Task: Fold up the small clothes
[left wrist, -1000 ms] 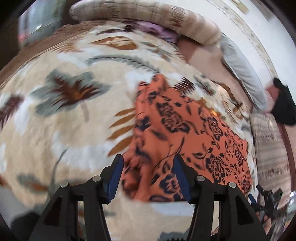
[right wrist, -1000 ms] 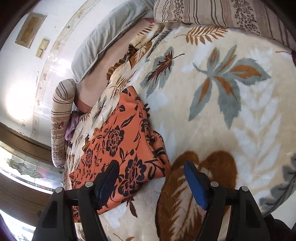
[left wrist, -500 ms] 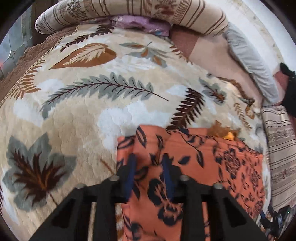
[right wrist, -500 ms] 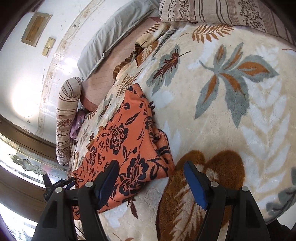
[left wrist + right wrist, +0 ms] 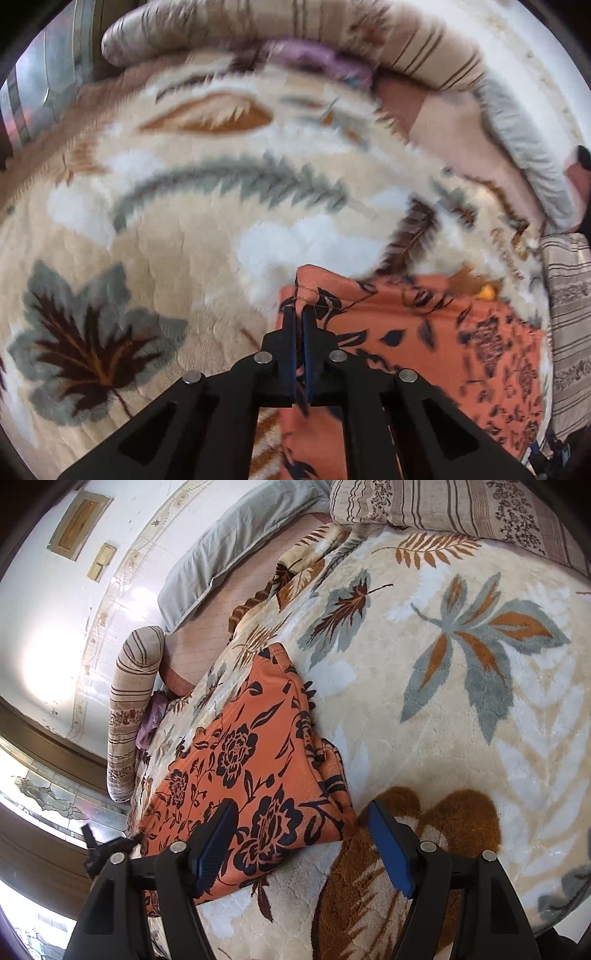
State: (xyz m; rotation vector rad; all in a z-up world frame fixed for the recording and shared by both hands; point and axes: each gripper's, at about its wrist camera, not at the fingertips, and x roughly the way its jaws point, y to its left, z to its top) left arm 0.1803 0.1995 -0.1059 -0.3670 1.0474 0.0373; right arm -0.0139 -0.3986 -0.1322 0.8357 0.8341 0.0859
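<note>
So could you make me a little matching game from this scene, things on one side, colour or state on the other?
Things:
1. left gripper
2. right gripper
3. garment
4. long pillow

States:
a. plain grey
b. orange with dark flowers
c. open above the blanket
d. shut on cloth

Pairs: 1-d, 2-c, 3-b, 4-a

The left gripper (image 5: 300, 314) had its blue pads pressed nearly together, pinching a raised fold of cloth (image 5: 424, 343). The right gripper (image 5: 303, 834) stood with its jaws spread wide, gripping nothing.
</note>
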